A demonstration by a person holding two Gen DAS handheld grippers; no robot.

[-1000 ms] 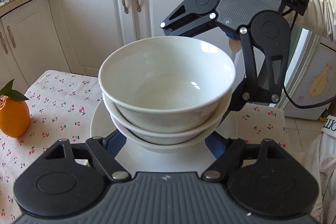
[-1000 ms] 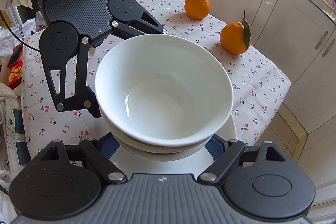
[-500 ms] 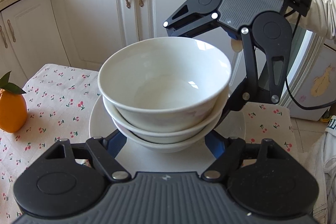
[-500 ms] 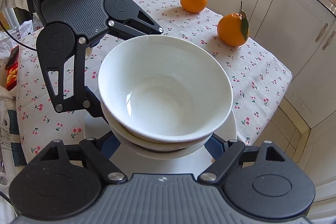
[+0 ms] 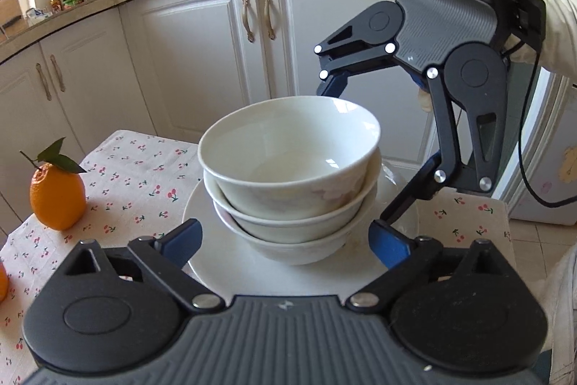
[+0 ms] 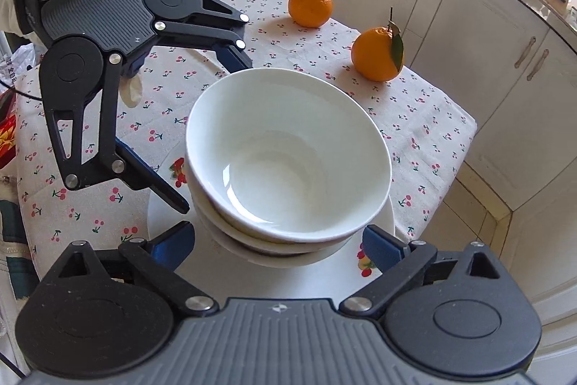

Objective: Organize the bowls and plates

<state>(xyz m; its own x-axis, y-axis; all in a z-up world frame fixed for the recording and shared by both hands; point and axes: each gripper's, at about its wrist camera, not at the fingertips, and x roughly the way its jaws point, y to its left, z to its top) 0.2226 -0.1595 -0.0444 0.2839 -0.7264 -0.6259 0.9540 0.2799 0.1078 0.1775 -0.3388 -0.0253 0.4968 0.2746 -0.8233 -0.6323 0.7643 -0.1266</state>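
Three white bowls [image 5: 292, 168] are stacked on a white plate [image 5: 230, 262] on the cherry-print tablecloth. The stack [image 6: 288, 150] and plate [image 6: 223, 266] also show in the right wrist view. My left gripper [image 5: 285, 244] is open, its blue fingertips on either side of the stack's base over the plate. My right gripper [image 6: 279, 246] is open on the opposite side, its fingers straddling the stack too. Each gripper shows in the other's view, across the stack. Neither touches the bowls that I can see.
Two oranges [image 6: 310, 6] [image 6: 377, 53] sit on the tablecloth [image 6: 414, 118]; the leafed orange [image 5: 57, 201] is left of the plate. White kitchen cabinets [image 5: 202, 53] and a counter with bottles stand behind. The table edge lies close beyond the plate.
Both grippers have drawn back and up from the stack, so the bowls look smaller and farther. The stack and plate stay in place.
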